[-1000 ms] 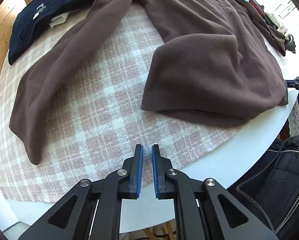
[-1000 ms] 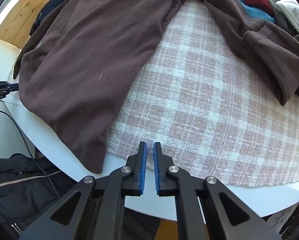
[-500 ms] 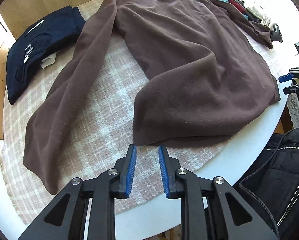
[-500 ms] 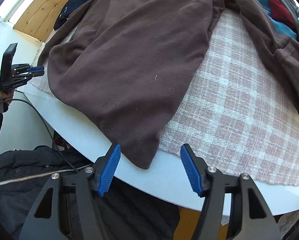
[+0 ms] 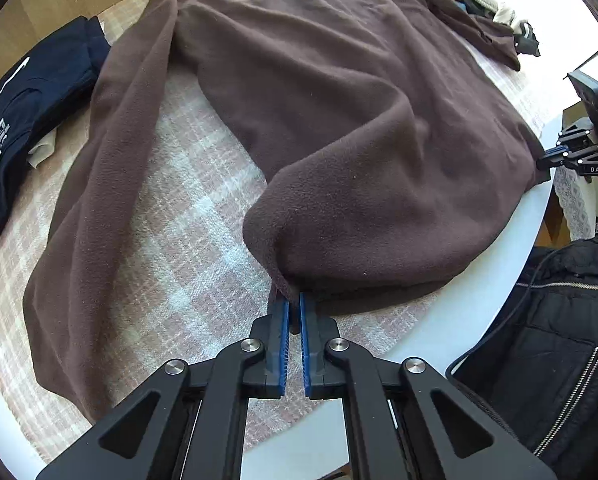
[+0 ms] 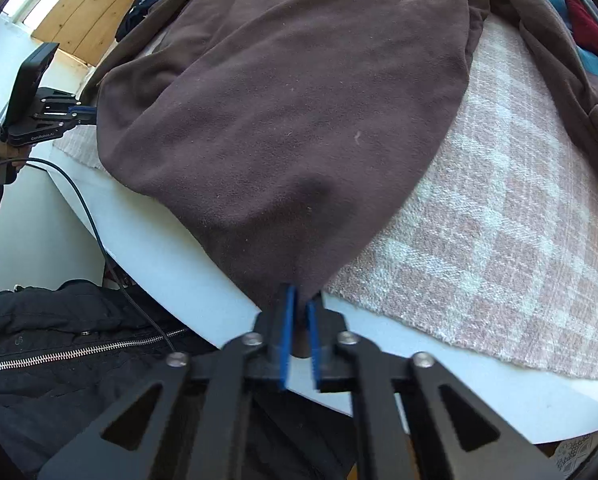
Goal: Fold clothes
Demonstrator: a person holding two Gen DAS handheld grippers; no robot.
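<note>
A brown fleece sweater (image 5: pixel 339 112) lies spread on a pink plaid cloth (image 5: pixel 187 216) over a round white table. My left gripper (image 5: pixel 293 312) is shut on the sweater's near hem corner, which rises in a fold. One long sleeve (image 5: pixel 111 184) stretches toward me on the left. In the right wrist view my right gripper (image 6: pixel 301 308) is shut on the other hem corner of the sweater (image 6: pixel 299 120) at the table edge. The other sleeve (image 6: pixel 559 64) lies at the far right.
A folded navy garment (image 5: pixel 27 120) lies at the far left of the table. A pile of coloured clothes (image 6: pixel 579 20) sits at the far side. A black jacket (image 5: pixel 559 340) is beside the white table edge (image 6: pixel 159 248). The left gripper shows in the right view (image 6: pixel 43 120).
Both grippers opened, moved forward to the sweater's hem and closed on its two corners. The hem now lifts slightly at each grip.
</note>
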